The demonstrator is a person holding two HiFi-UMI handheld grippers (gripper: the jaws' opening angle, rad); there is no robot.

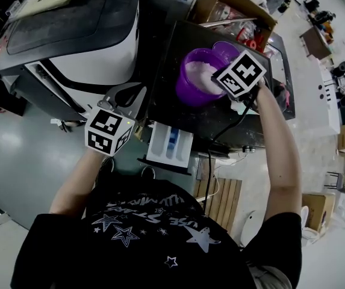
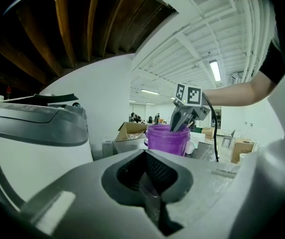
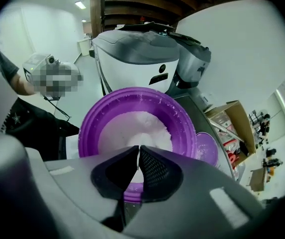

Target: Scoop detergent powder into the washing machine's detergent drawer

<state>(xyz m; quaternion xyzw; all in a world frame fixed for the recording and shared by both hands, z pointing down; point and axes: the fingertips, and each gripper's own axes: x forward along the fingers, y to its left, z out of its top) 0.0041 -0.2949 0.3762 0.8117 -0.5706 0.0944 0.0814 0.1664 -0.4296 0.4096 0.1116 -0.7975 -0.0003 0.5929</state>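
1. Your right gripper [image 3: 139,148] points down into the purple tub [image 3: 87,133] of white detergent powder [image 3: 142,121]. The tub stands on the washing machine's dark top [image 1: 172,110].
2. Its jaws are almost pressed together and pinch a thin white strip [image 3: 138,158] — probably a scoop's handle. The bowl cannot be made out against the powder.
3. Your left gripper [image 2: 144,153] is low beside the machine, well apart from the tub. Its jaws are pressed together with nothing between them.
4. The detergent drawer [image 1: 158,142] stands pulled out at the machine's front, below the tub.
5. The step in hand looks like loading the scoop. The next move calls for lifting it level, clearing the tub's rim and lowering it over the drawer — any tilt would spill powder.
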